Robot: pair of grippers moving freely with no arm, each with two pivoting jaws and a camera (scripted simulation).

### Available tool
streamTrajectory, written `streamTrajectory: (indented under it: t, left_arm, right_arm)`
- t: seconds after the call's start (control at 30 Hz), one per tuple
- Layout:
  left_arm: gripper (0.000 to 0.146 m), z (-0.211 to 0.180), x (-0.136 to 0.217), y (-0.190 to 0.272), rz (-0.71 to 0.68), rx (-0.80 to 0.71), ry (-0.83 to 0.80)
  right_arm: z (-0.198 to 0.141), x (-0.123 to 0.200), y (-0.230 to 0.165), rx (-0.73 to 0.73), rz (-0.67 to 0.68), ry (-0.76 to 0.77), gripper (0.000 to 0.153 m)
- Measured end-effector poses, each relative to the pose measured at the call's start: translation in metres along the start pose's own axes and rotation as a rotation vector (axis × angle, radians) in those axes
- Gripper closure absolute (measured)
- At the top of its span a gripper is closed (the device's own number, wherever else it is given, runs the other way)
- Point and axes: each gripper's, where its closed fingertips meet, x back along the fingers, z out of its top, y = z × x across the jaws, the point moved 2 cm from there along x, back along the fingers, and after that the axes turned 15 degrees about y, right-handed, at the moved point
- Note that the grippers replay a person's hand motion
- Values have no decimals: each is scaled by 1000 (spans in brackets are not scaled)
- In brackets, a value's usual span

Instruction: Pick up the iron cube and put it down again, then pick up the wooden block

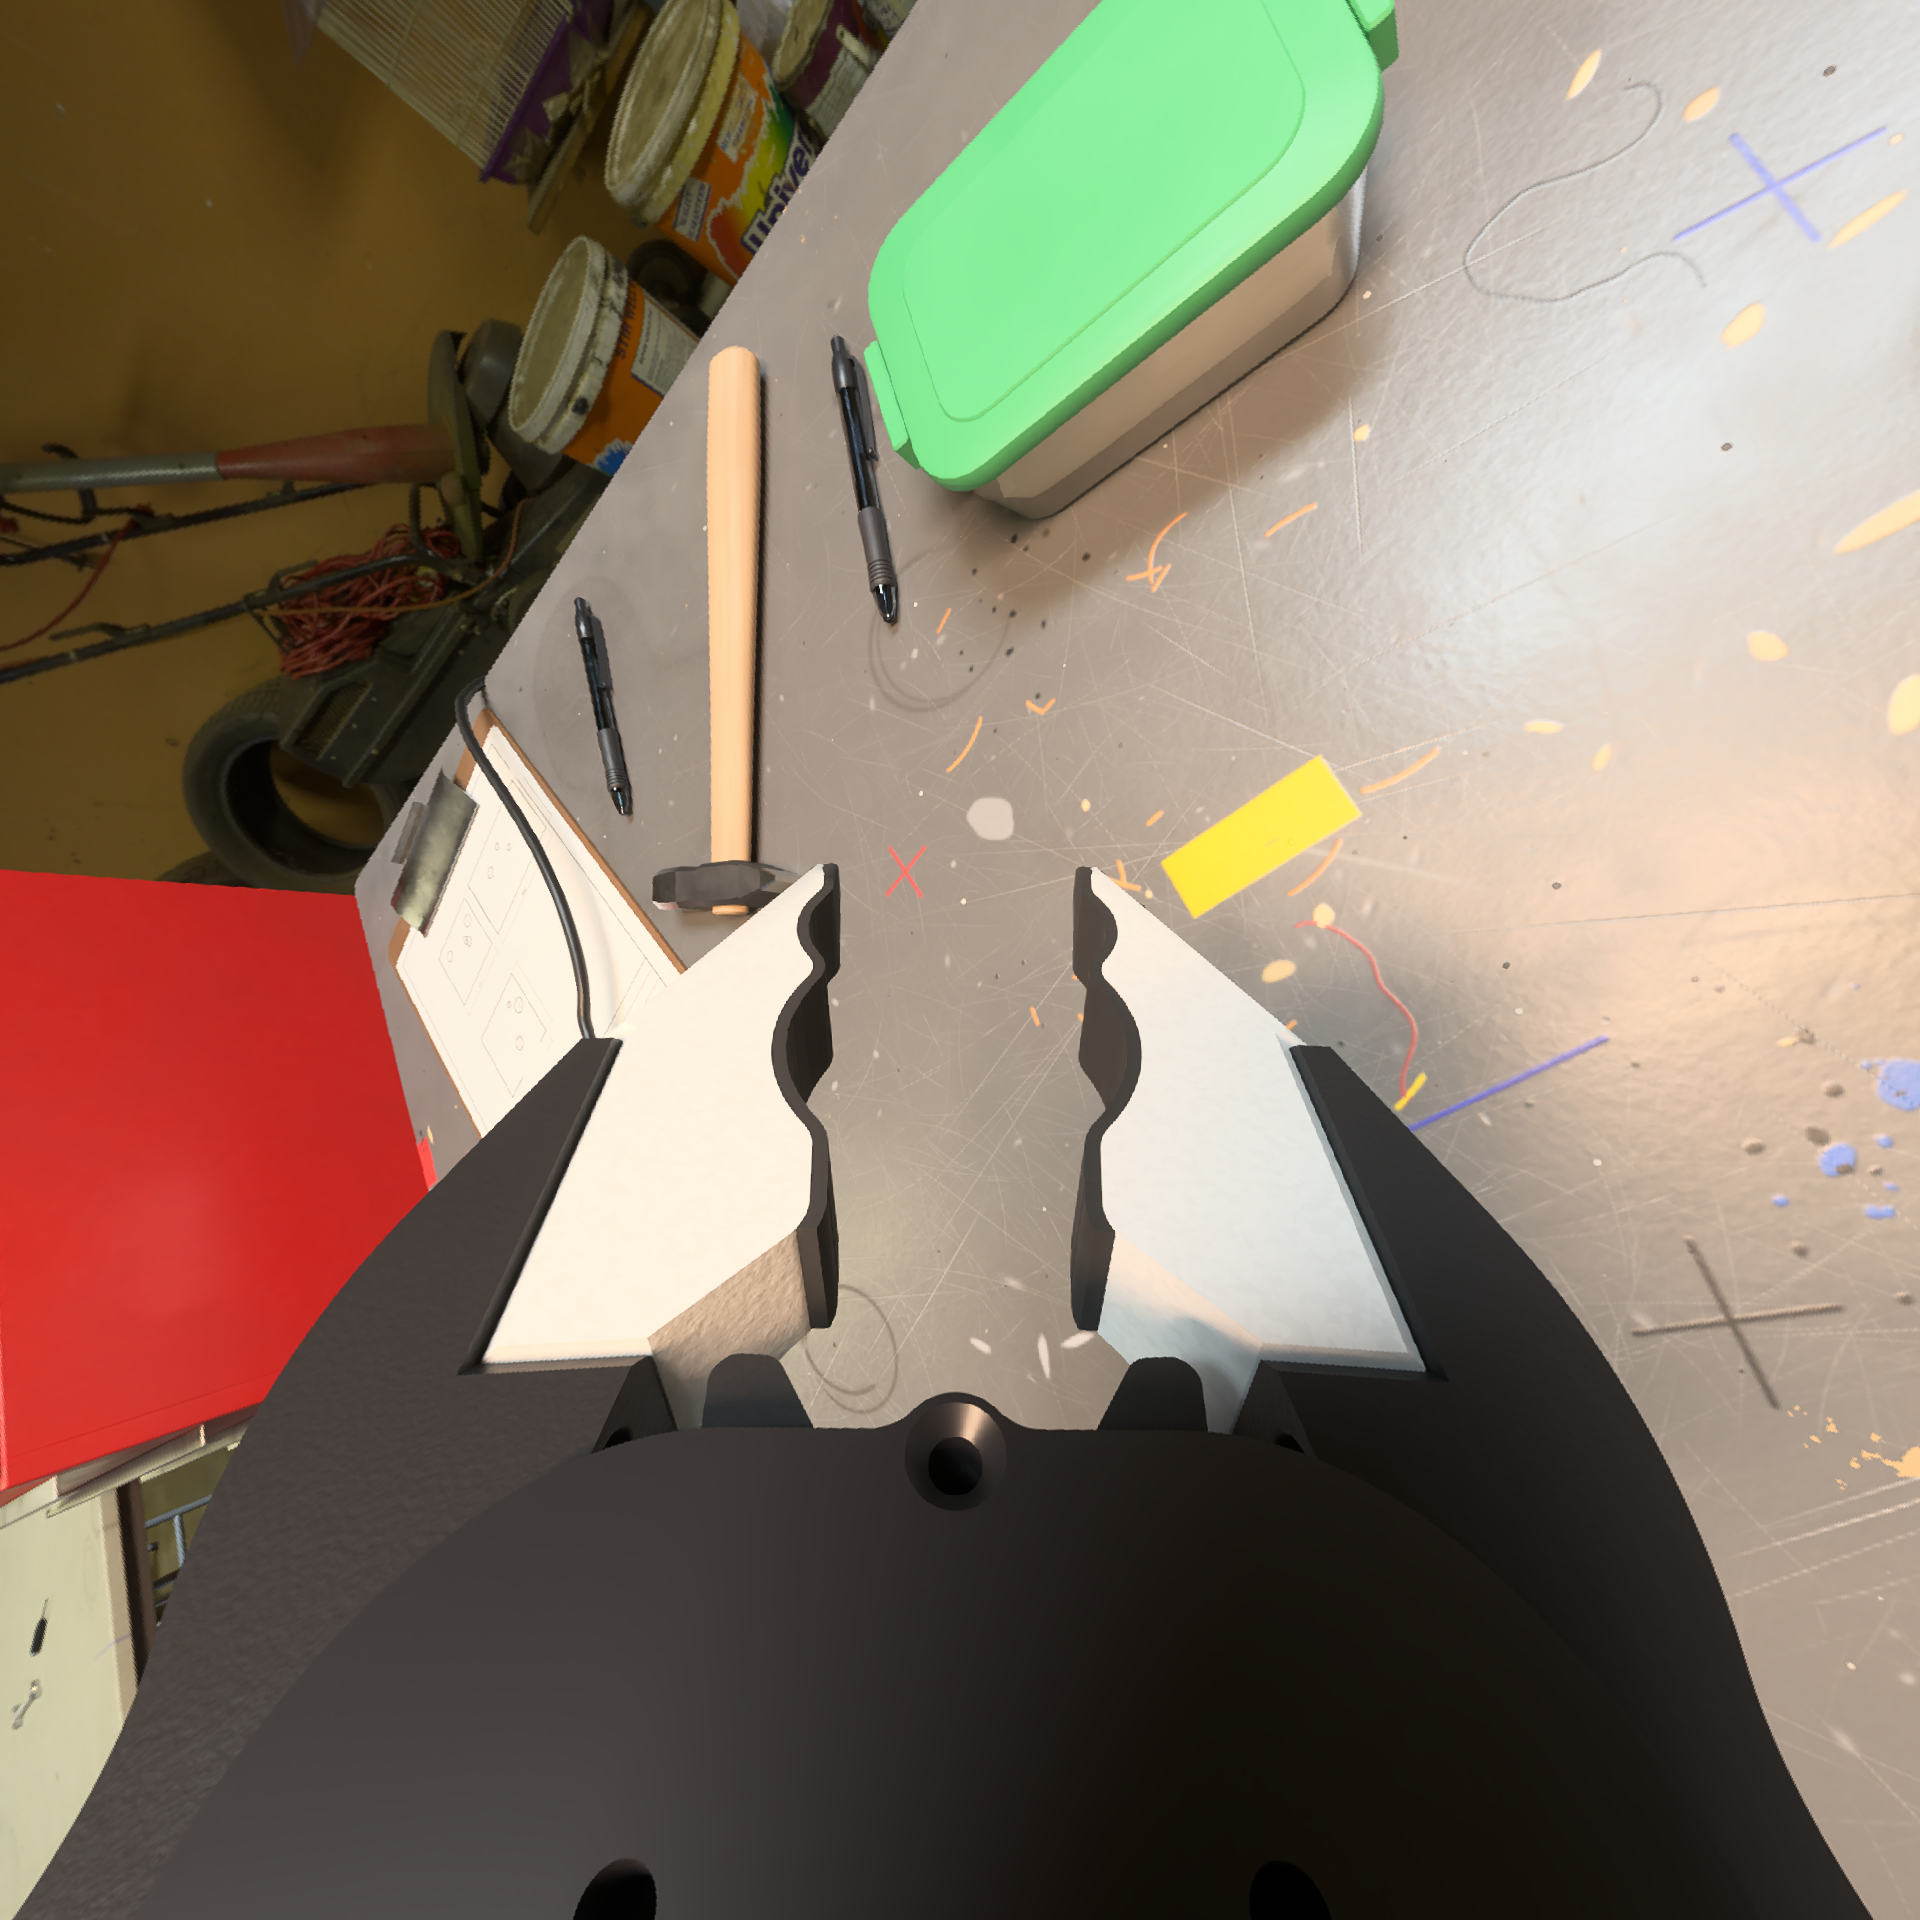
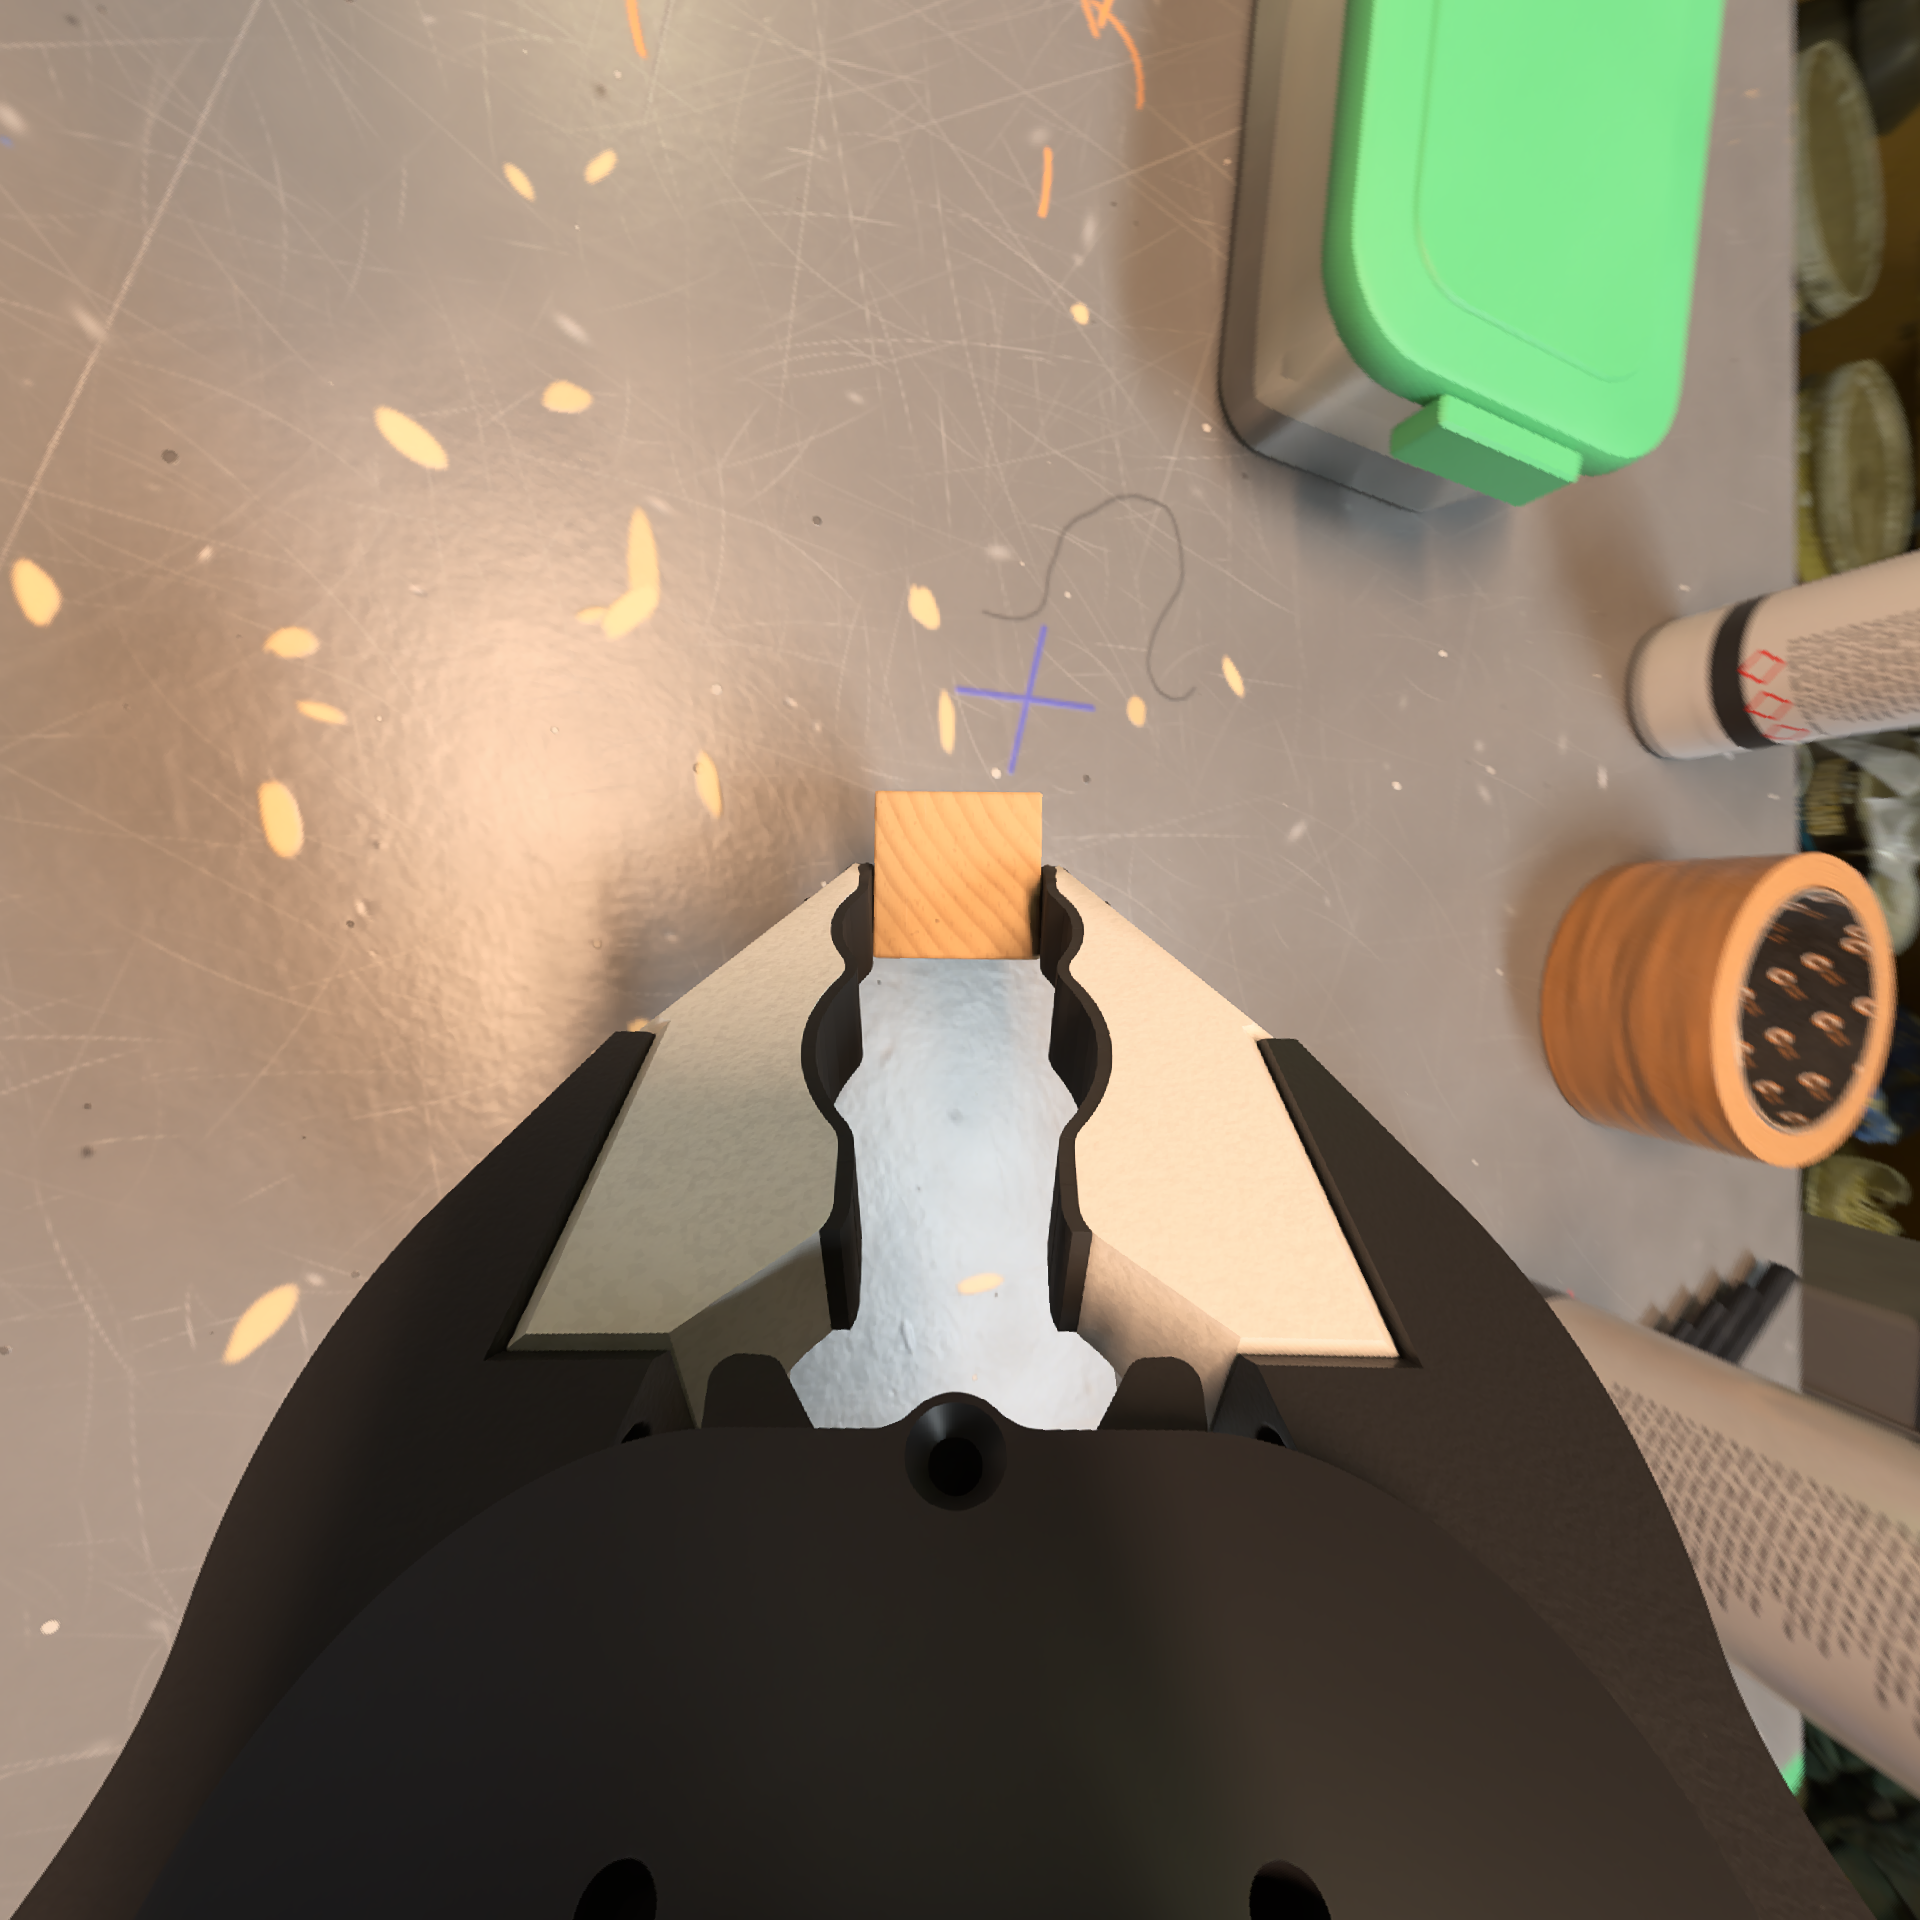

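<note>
Right wrist view shows the wooden block point(image 2: 957, 875) pinched at the tips of the right gripper point(image 2: 957, 912), probably for a clean lift off the scratched surface point(image 2: 416, 935); a green-lidded box point(image 2: 1517, 229) and tape roll point(image 2: 1704, 1013) sit clear; the left gripper point(image 1: 956, 914) hangs spread, empty; no iron cube visible.

Both grippers, left point(image 1: 956, 883) & right point(image 2: 956, 878), are showing matte-black bodies, white fingers w/ scalloped black pads, one centre screw hole.
</note>
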Motion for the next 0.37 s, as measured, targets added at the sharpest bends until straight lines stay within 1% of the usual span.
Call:
streamTrajectory:
  t: [0.13, 0.37]
  left_arm:
    - [101, -2, -3, 0, -8, 5, -7]
    - [101, -2, -4, 1, -14, 11, -6]
  right_arm:
    - [-3, -14, -1, -37, 74, -16, 121]
    - [-5, -25, -1, -92, 143, -40, 121]
